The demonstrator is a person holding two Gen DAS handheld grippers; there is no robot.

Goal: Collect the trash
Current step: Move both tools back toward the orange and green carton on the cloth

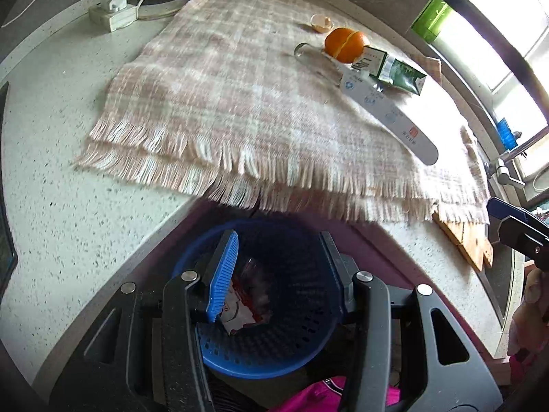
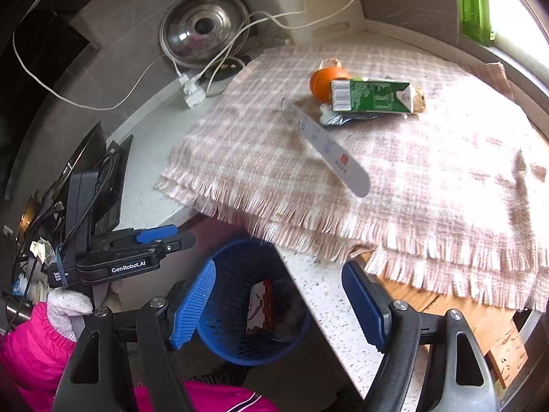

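Both grippers hang over the blue basket [image 2: 254, 309], which sits low in the frame below the counter edge and already holds a red and white wrapper [image 2: 261, 304]. The right gripper [image 2: 278, 305] has its jaws apart with nothing between the pads. The left gripper [image 1: 274, 274] also stands part open over the basket, and no item is pressed by its pads. So one drop looks finished, and the step in hand seems to be the turn back toward the counter.

The remaining trash lies on the checked cloth [image 2: 429, 178] in the upper middle of the right wrist view: a green carton [image 2: 372, 96], touching an orange [image 2: 322, 82], with an eggshell [image 1: 322, 22] just behind it, and a long white tube [image 2: 329, 147] running toward the fringe. The next move probably calls for a reach to one of these, likely the tube as the nearest, with jaws set across its narrow width.
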